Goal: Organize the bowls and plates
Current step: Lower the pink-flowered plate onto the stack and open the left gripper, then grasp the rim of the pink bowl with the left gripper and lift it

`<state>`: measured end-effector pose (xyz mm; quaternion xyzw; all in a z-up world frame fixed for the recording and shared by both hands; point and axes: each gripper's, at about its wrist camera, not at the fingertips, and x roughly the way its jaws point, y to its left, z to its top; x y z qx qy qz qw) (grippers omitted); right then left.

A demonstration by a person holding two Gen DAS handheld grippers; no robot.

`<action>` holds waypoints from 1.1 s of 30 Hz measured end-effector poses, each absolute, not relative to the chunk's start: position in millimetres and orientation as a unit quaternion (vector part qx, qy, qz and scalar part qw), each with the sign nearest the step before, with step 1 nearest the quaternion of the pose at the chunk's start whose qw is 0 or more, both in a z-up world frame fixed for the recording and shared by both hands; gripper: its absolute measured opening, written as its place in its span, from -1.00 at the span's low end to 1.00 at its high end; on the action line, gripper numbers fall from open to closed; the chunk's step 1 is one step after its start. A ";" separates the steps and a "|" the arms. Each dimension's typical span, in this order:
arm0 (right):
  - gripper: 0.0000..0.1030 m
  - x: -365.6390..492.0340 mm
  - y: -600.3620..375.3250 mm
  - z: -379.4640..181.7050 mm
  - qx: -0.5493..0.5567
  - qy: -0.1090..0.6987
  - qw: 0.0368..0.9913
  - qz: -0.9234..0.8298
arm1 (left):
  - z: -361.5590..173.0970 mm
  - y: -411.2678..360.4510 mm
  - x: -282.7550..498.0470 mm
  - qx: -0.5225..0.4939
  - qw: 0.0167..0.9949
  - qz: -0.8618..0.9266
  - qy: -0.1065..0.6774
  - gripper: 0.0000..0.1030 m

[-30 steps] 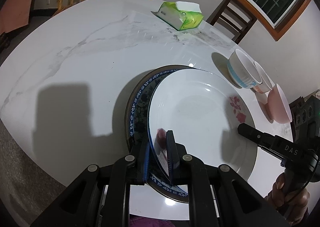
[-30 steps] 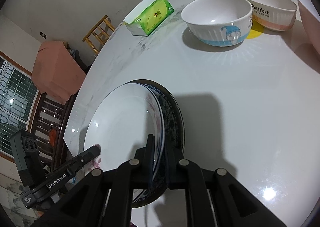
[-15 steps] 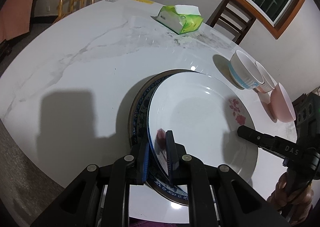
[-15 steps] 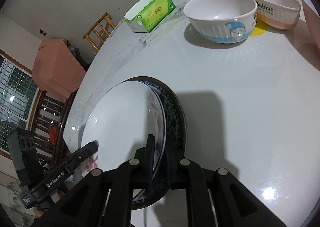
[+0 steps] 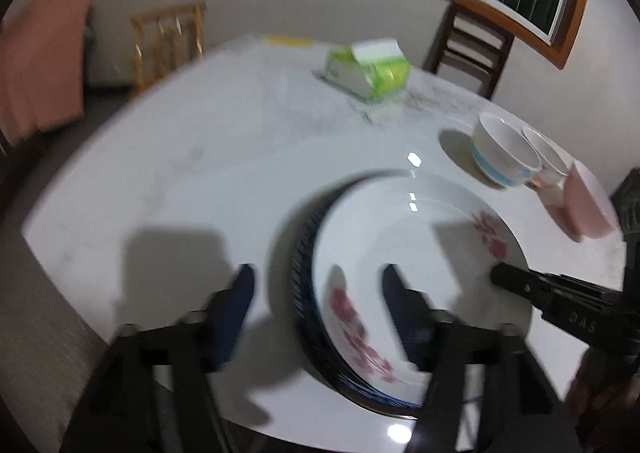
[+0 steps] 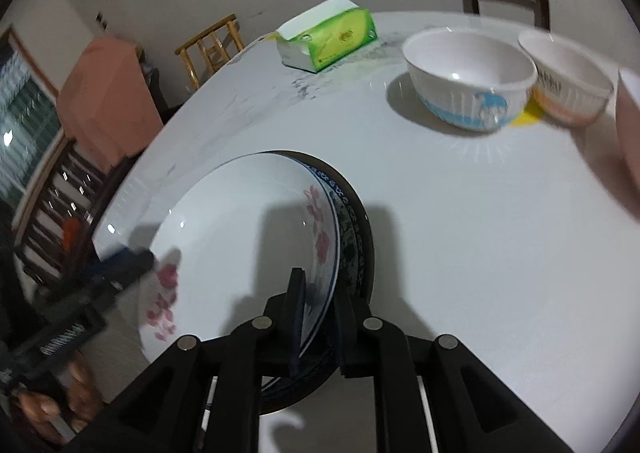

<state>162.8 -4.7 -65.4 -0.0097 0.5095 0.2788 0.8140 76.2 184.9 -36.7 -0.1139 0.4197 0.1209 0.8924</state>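
The white plate with pink flowers [image 5: 420, 249] lies on top of the dark blue-patterned plate [image 5: 306, 293], slightly off-centre so that the lower plate's rim shows as a crescent on one side. Both sit on the white marble surface [image 5: 200, 181], near its front edge.

The left gripper [image 5: 316, 293] has just been opening, and its jaws now stand wide apart, straddling the near rims of the two stacked plates without pressing on either; one finger is over the bare surface just beside the dark plate, the other over the white plate's bowl. This view is blurred.

The right gripper [image 6: 320, 317] is at the opposite side of the white plate. Its jaws have just been easing apart and are now only narrowly open, with the rim of the white plate between them; whether the pads press on the rim cannot be told. A hand [image 6: 60, 409] shows at the lower left of the right wrist view, holding the other tool.

Beyond the white plate, well apart from it, stand a blue-banded bowl [image 6: 468, 81], just beside it an orange-banded bowl [image 6: 568, 81], then a pink bowl [image 5: 588, 205]. A green tissue box [image 6: 328, 39] lies farther back, and wooden chairs [image 6: 212, 45] stand around the surface.
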 end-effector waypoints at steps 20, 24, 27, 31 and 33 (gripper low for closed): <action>-0.09 159.4 -79.3 -32.9 0.016 0.420 0.888 0.186 | -31.6 183.7 71.6 -0.124 0.904 0.104 0.397 0.29; -0.09 151.8 -154.1 -40.2 0.082 0.437 0.885 0.135 | -18.2 159.2 69.2 -0.099 0.915 0.075 0.384 0.29; -0.09 135.6 -205.8 -43.2 0.095 0.441 0.887 0.096 | -7.8 134.9 71.7 -0.098 0.918 0.035 0.382 0.37; -0.09 121.2 -265.8 -37.3 0.117 0.441 0.887 0.063 | 3.4 92.6 83.4 -0.103 0.913 -0.033 0.392 0.47; -0.09 115.8 -292.6 -27.6 0.127 0.428 0.894 0.047 | 8.5 71.3 92.5 -0.103 0.910 -0.062 0.397 0.56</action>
